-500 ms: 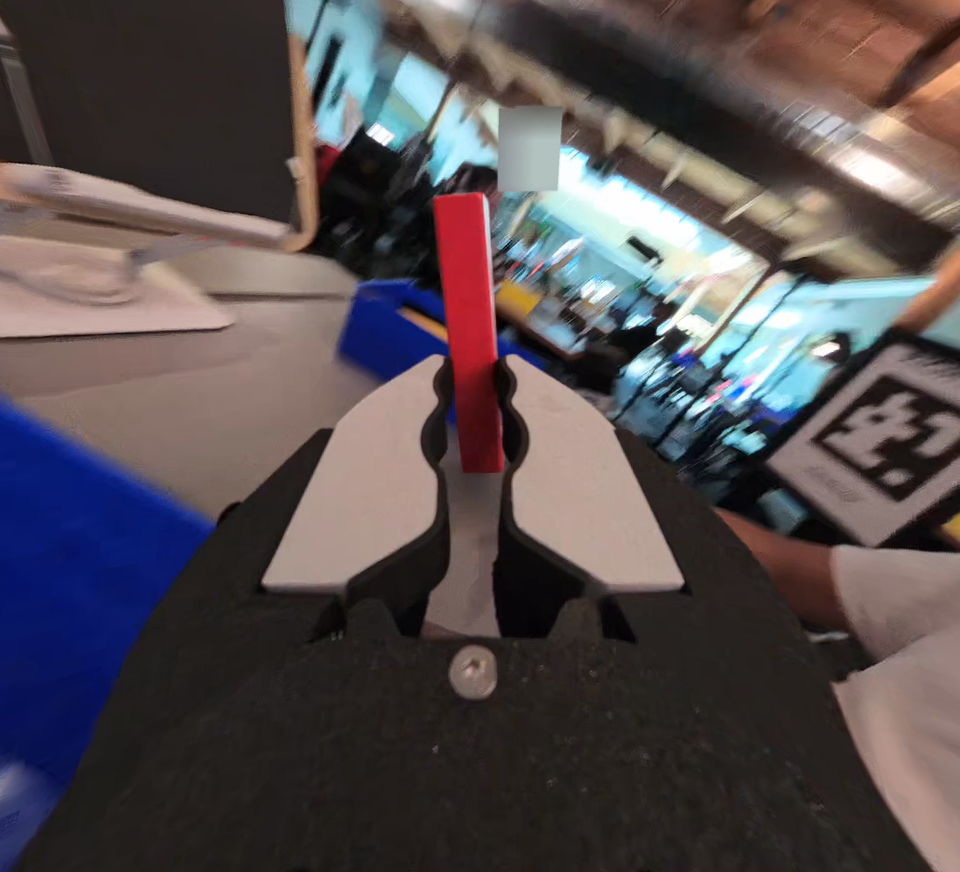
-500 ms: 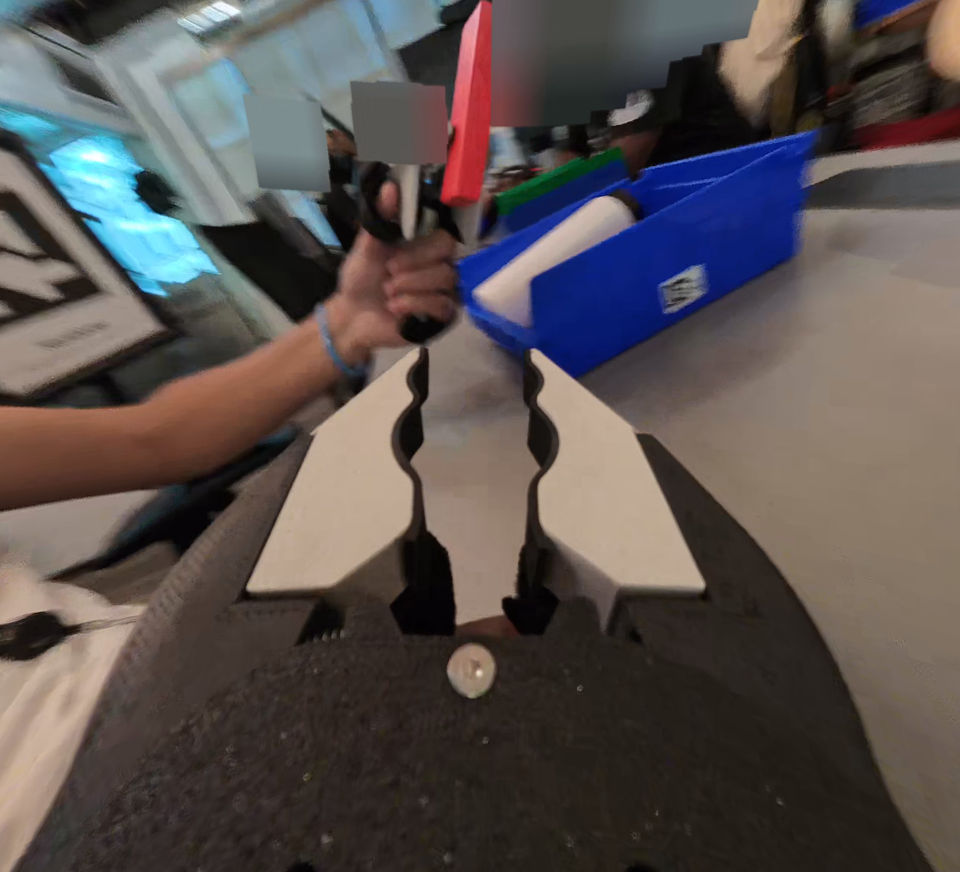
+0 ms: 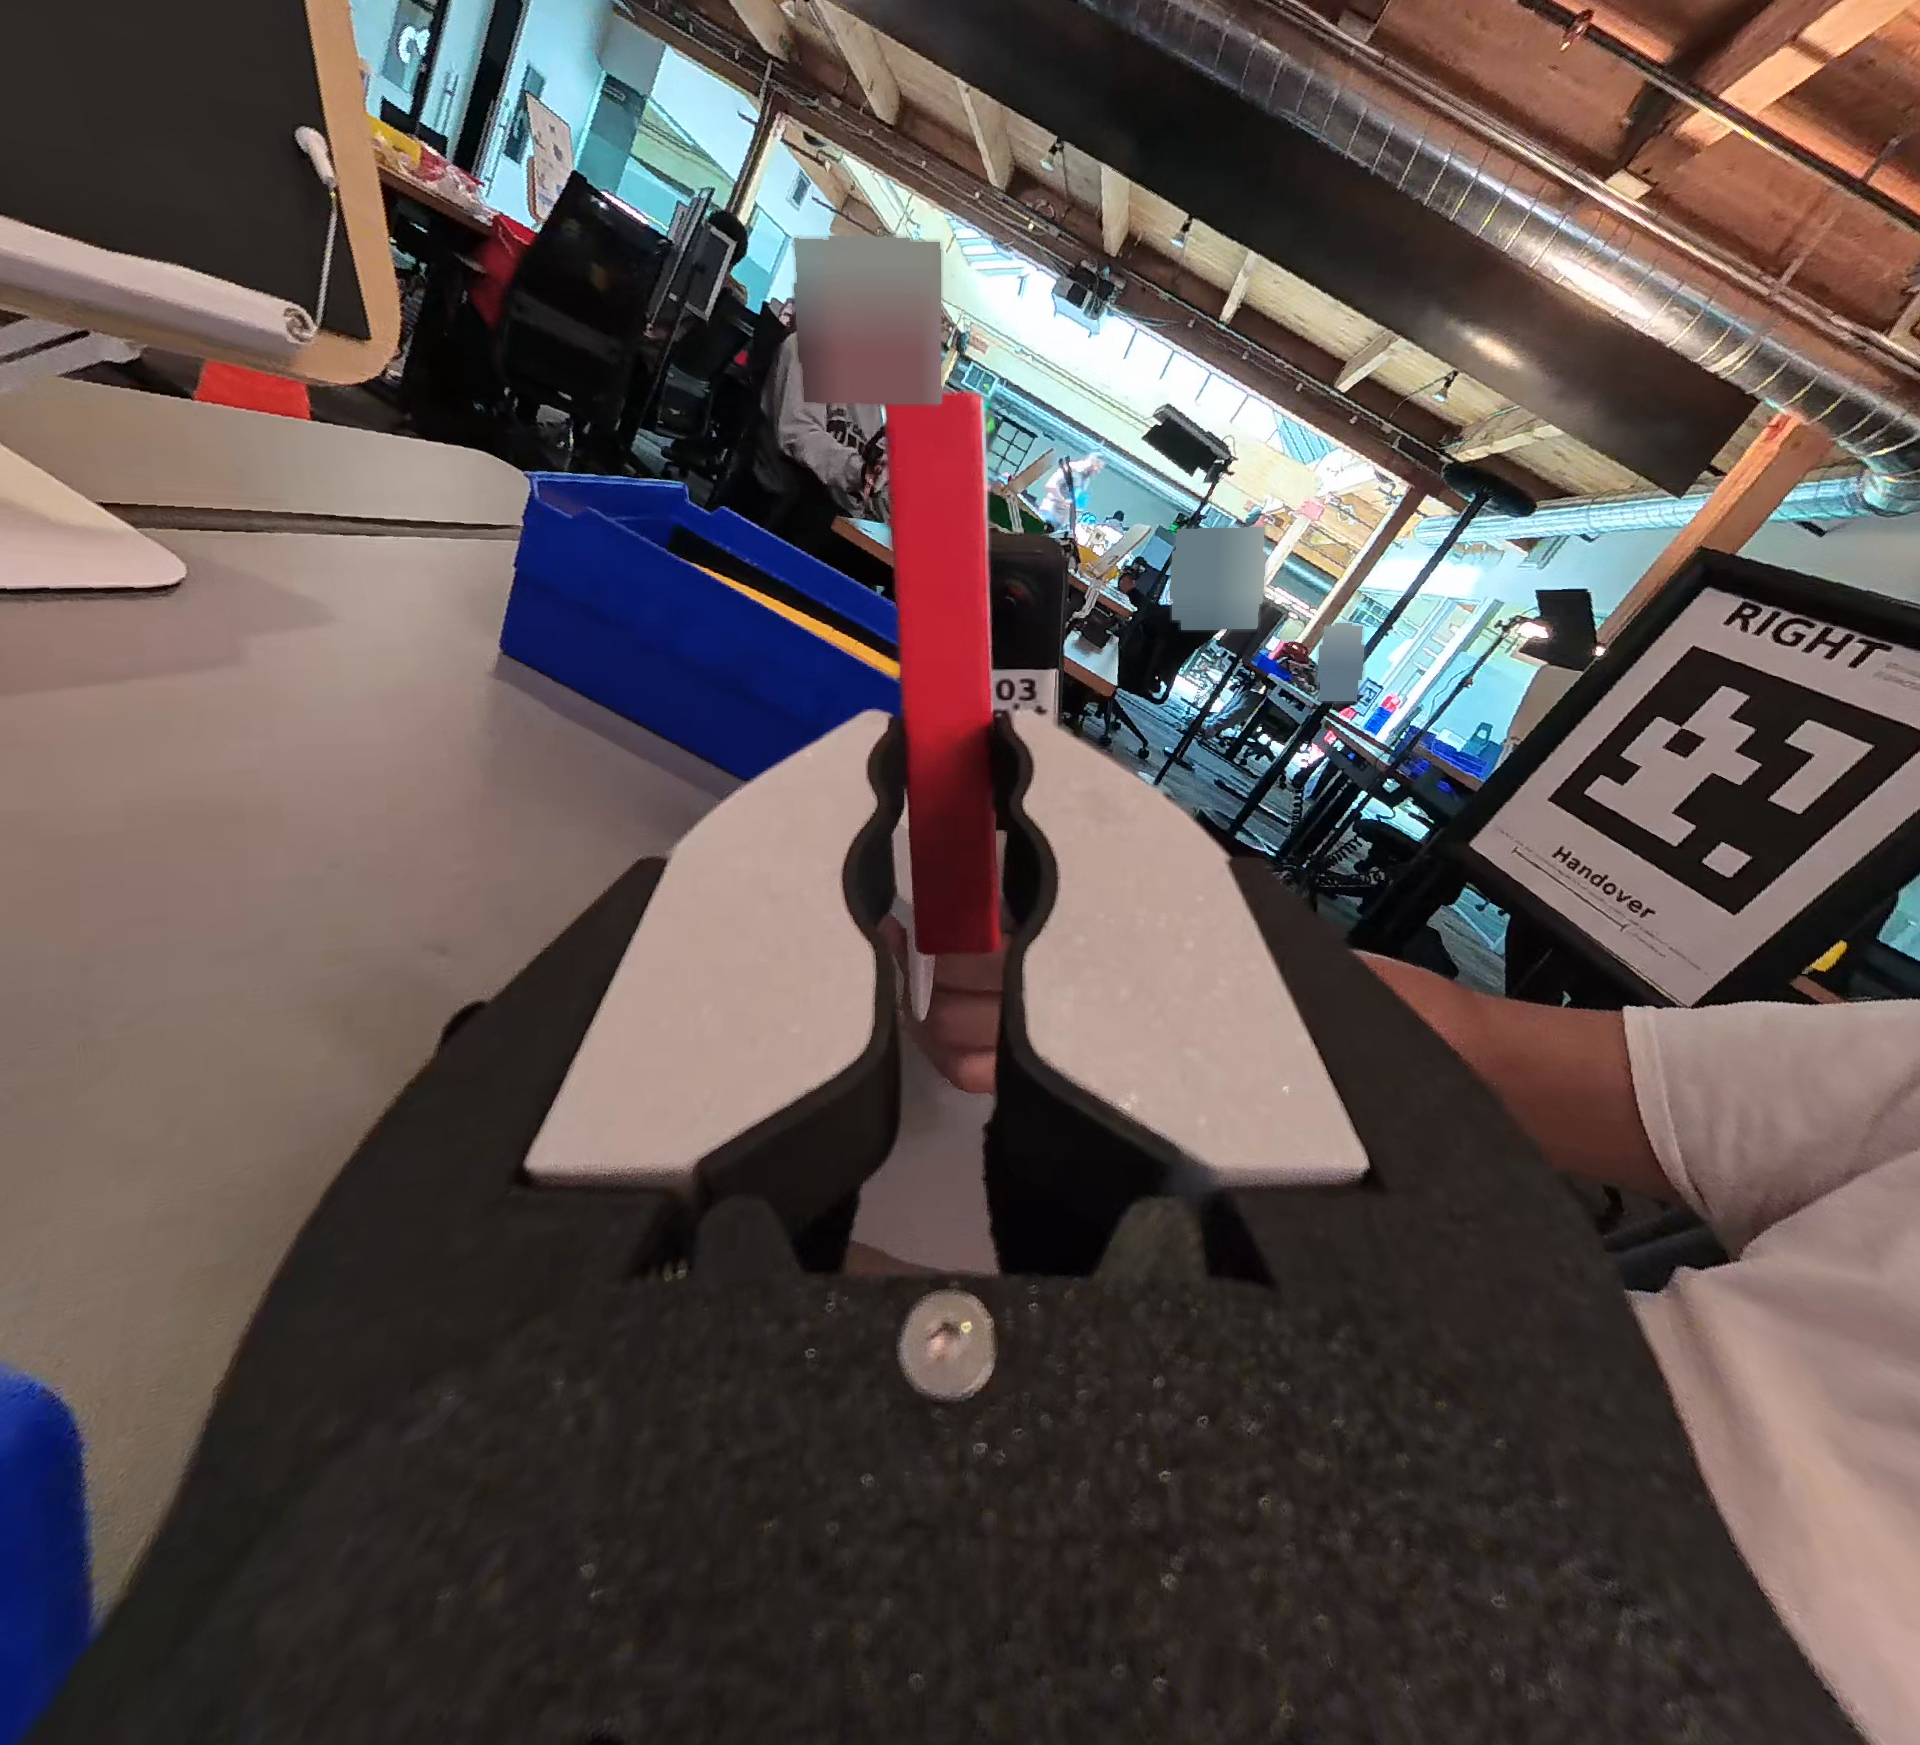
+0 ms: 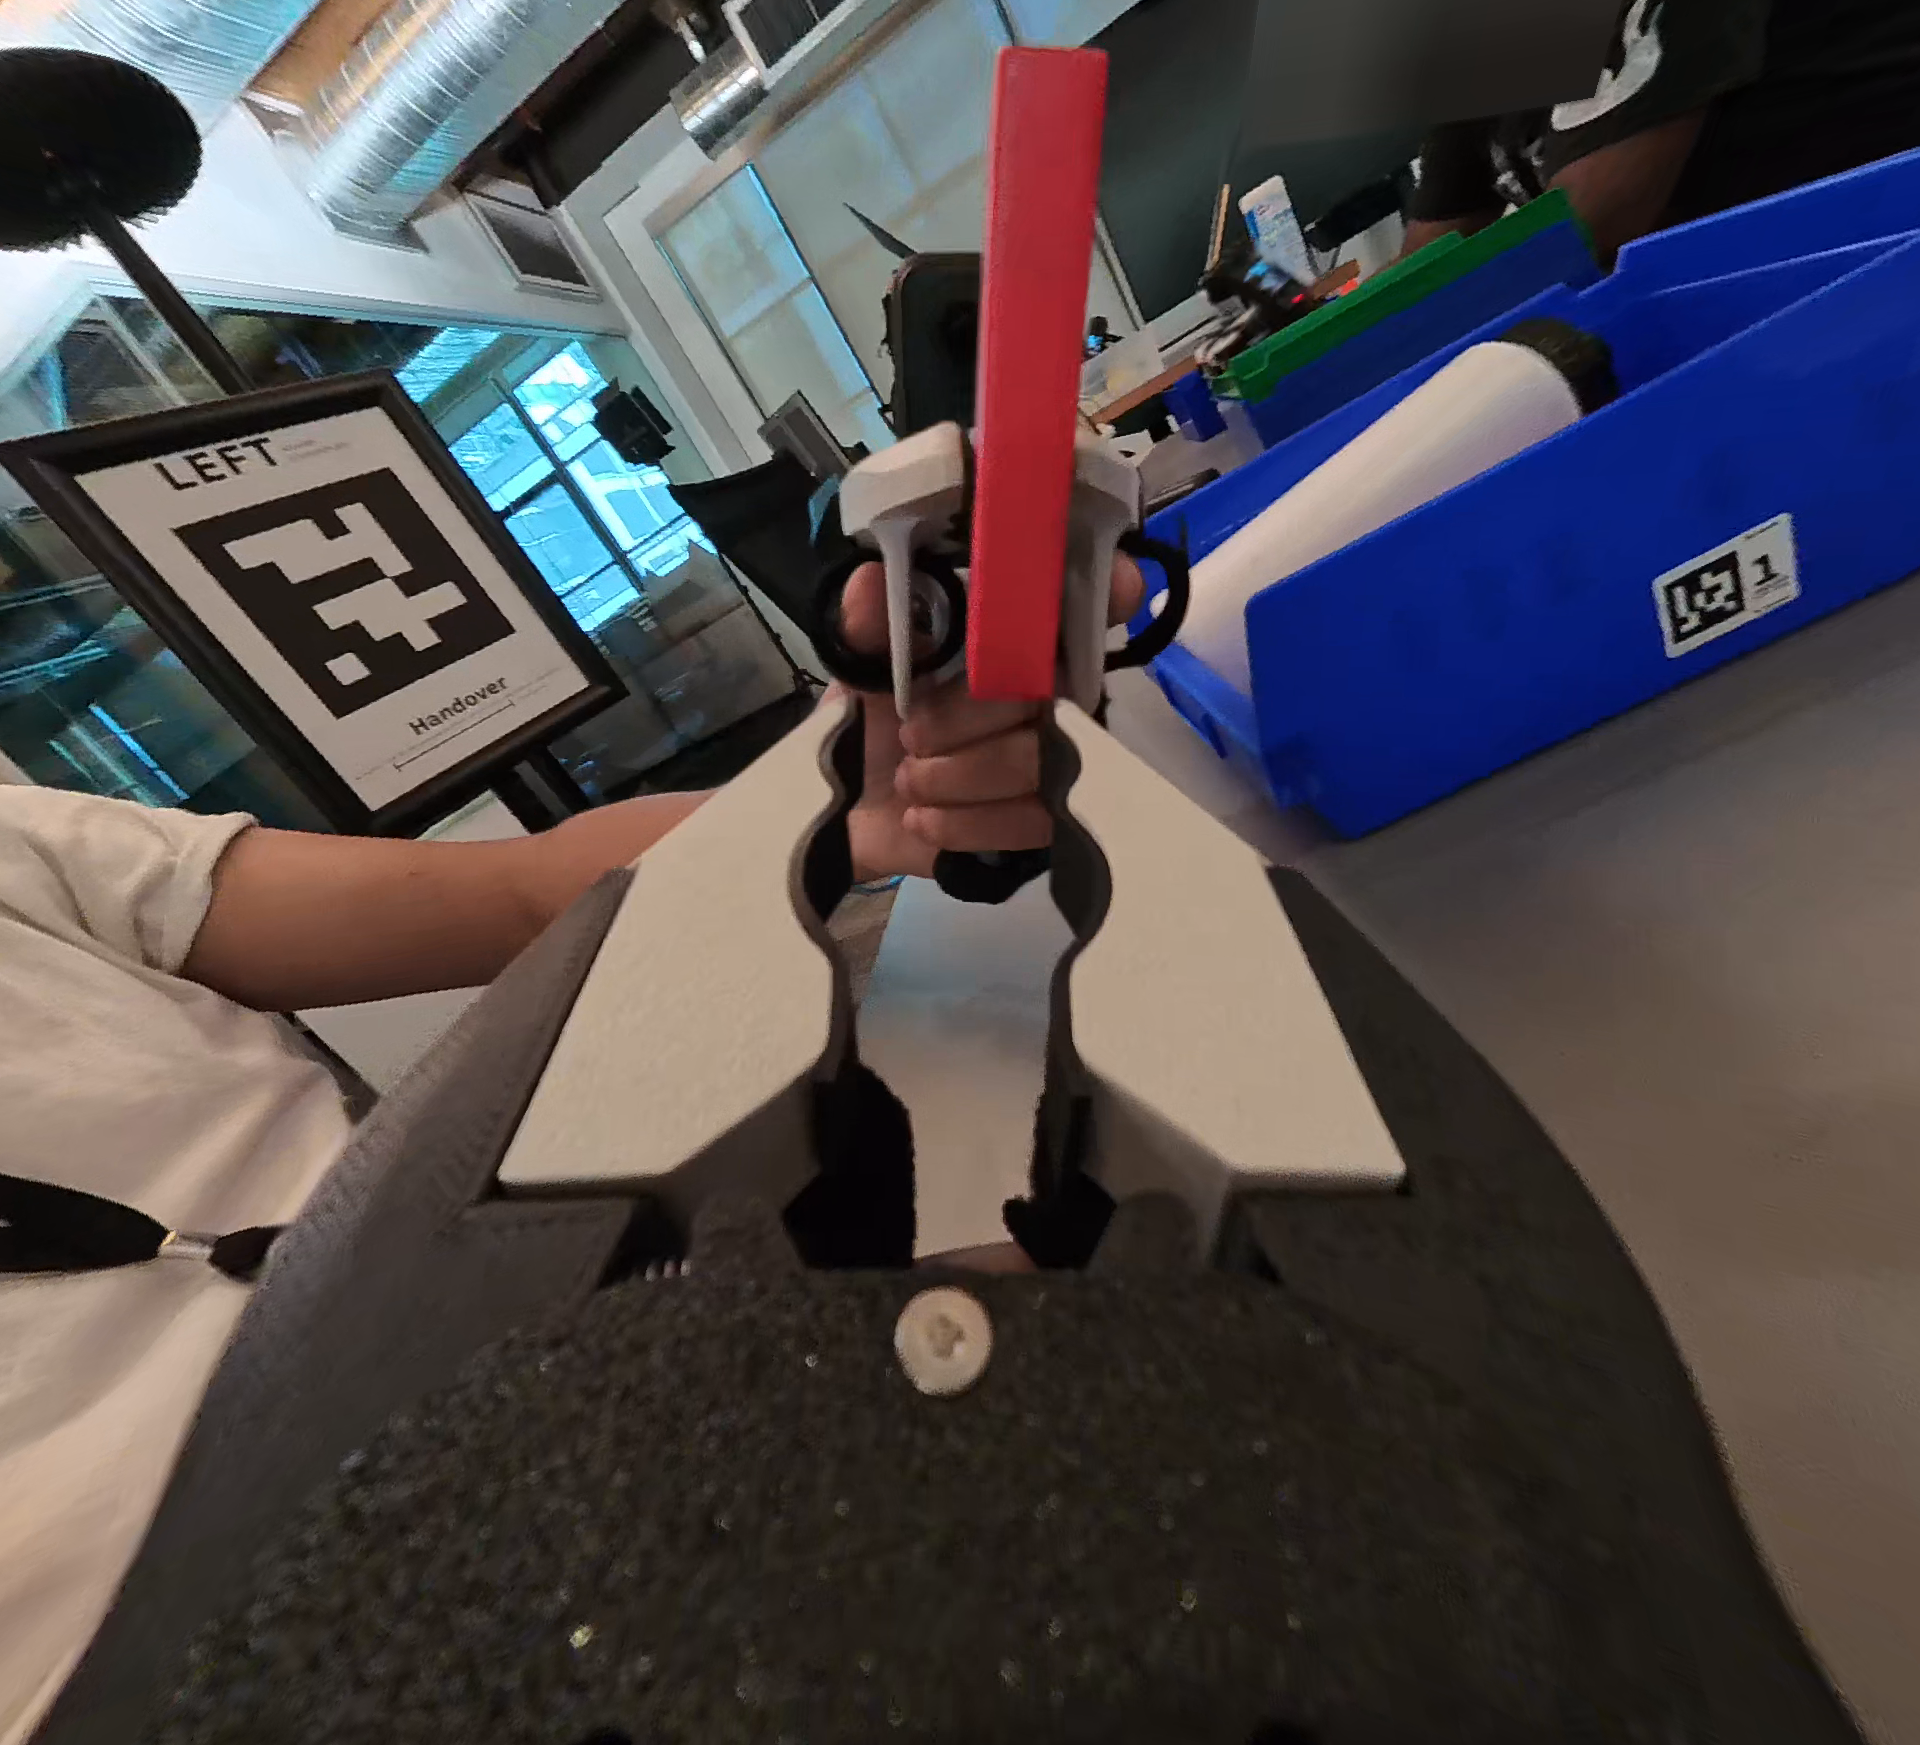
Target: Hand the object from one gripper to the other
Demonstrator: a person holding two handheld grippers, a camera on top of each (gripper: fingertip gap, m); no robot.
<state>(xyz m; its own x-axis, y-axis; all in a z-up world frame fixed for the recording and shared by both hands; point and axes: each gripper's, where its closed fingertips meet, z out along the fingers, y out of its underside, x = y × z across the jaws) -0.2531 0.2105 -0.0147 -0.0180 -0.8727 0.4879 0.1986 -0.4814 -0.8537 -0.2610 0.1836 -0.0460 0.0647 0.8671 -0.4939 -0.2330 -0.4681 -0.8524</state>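
So the left claw is pinched down tight on a flat red bar, gripping it near the lower end, with most of the bar sticking up past the fingertips, close to upright with a slight lean. From the right wrist view you get the same thing from the other side: the left claw sits up in the air ahead of the camera with the red bar clamped between its white fingers, and a hand wrapped around the handle below.

The right claw is spread about halfway and has nothing in it. Its tips sit just under the bottom end of the bar, not touching as far as I can tell.

Containers: in the right wrist view there's a blue bin on the grey bench with a white roll lying in it, and a green bin behind that, contents not visible. The left wrist view shows a different blue bin with something yellow and black lying flat inside, can't make out what.

Only the left view catches the framed marker sign on the right edge; the right view has its own framed marker sign on the left. Only the right view shows the holding hand clearly.
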